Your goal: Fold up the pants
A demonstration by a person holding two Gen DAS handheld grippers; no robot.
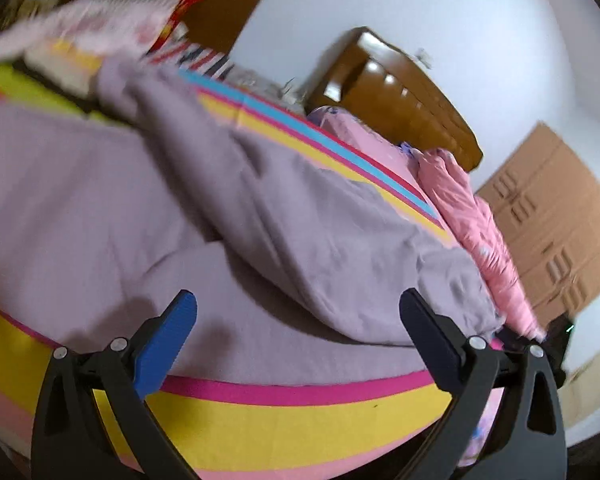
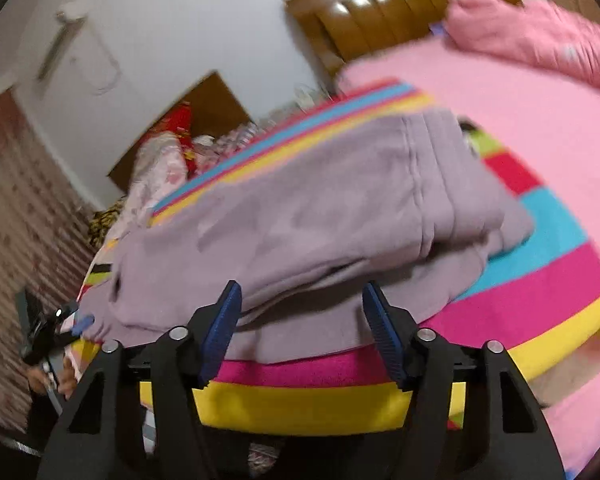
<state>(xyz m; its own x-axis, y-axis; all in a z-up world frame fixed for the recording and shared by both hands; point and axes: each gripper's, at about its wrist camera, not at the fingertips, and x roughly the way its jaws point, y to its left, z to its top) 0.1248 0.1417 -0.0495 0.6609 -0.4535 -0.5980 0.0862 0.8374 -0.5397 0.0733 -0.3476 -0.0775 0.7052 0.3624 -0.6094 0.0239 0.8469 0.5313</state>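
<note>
Right now the mauve pants (image 1: pixel 284 208) lie on the striped blanket (image 1: pixel 300 412), just ahead of both grippers. Seen from the left wrist, one layer is folded over another, its rounded fold edge running between and just beyond the fingertips. From the right wrist, the pants (image 2: pixel 320 216) look doubled over, with what is probably the waistband stacked at the far right end; blur makes that hard to confirm.

Left gripper (image 1: pixel 298 308): jaws spread wide, nothing between them, fabric below and ahead, pads not pressing on it. Blue pad on its left finger (image 1: pixel 168 340), dark one on the right.

Right gripper (image 2: pixel 302 300): jaws partly apart, blue pads on both fingers (image 2: pixel 222 328). The near hem of the pants sits in the gap from this angle, but the pads are clear of the cloth.

Striped blanket covers the near side of the bed, under the pants. Beyond it, a pink sheet (image 2: pixel 520 120), with a pink quilted garment (image 1: pixel 484 236) bunched far right of the left gripper. A brown wooden headboard (image 1: pixel 396 92) stands behind, against a white wall (image 1: pixel 420 12). A tan wardrobe (image 1: pixel 556 216) is at far right of the left view. The other handheld gripper (image 2: pixel 46 328) shows low left in the right view, at the blanket's edge.
</note>
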